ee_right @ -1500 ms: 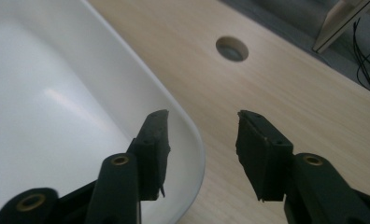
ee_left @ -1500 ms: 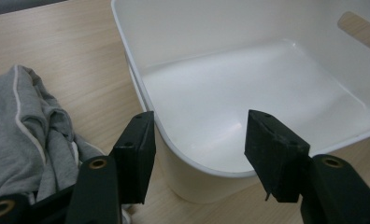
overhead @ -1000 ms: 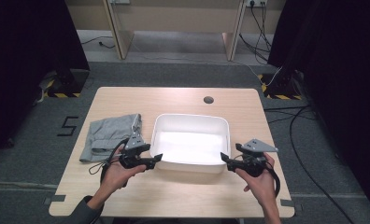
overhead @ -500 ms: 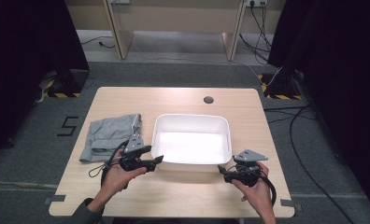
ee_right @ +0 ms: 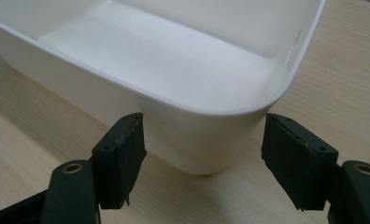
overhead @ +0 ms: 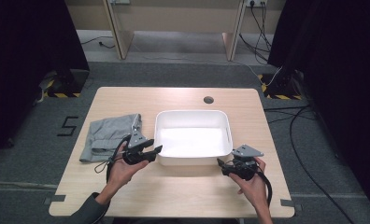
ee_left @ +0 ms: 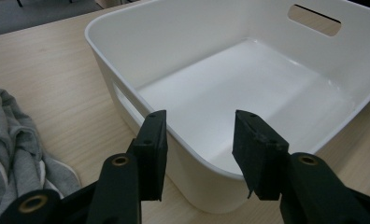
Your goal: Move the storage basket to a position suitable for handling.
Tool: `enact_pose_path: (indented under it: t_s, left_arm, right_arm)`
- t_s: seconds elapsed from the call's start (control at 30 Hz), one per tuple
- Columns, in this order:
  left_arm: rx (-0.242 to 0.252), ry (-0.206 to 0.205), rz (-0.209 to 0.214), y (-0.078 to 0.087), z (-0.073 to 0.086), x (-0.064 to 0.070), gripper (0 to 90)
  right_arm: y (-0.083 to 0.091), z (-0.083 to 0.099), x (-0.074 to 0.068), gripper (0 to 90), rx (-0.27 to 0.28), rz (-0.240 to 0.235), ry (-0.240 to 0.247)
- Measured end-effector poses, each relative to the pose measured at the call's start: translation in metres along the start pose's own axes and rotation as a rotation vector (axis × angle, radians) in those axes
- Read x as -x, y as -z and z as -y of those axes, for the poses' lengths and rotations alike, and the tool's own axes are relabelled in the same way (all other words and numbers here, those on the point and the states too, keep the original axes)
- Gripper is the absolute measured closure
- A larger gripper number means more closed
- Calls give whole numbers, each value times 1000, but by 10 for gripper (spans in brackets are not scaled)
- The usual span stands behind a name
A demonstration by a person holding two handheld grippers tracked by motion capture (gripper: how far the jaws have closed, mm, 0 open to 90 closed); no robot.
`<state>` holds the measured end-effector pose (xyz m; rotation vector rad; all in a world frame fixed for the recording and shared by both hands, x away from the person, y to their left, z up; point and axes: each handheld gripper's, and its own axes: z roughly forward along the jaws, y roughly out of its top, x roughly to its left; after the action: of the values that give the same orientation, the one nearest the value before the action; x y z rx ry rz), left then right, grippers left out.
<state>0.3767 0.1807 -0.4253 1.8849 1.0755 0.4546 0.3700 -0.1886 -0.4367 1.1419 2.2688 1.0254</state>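
A white plastic tub (overhead: 192, 116) with slot handles sits empty at the middle of the wooden table. My left gripper (overhead: 156, 150) is open at the tub's near left corner; in the left gripper view its jaws straddle the tub's rim (ee_left: 192, 147). My right gripper (overhead: 221, 164) is open just off the near right corner, low by the table; in the right gripper view the tub's rounded corner (ee_right: 206, 140) sits between its spread fingers (ee_right: 120, 156). A crumpled grey garment (overhead: 106, 135) lies left of the tub, also seen as grey cloth (ee_left: 15, 149) beside the left gripper.
The table (overhead: 183, 196) has bare wood in front of the tub and a round cable hole (overhead: 208, 100) at the back. Cables (overhead: 295, 121) trail on the floor to the right. A cord loops from the left gripper over the table.
My right gripper has dropped lower and moved slightly left toward the tub's near right corner. The left gripper has barely shifted.
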Motion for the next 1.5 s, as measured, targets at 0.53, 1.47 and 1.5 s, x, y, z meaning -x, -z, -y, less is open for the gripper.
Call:
enact_pose_path:
  t_s: [0.53, 1.47, 1.5]
  left_arm:
    - [26, 43, 59, -1, 0, -12, 477]
    - [-112, 209, -357, -1, 58, -141, 418]
    - [-115, 210, -360, -1, 59, -139, 422]
  right_arm:
    - [-5, 0, -1, 346, 6, 15, -7]
    - [14, 54, 15, 290, -84, 122, -81]
    - [14, 55, 13, 290, -87, 118, -78]
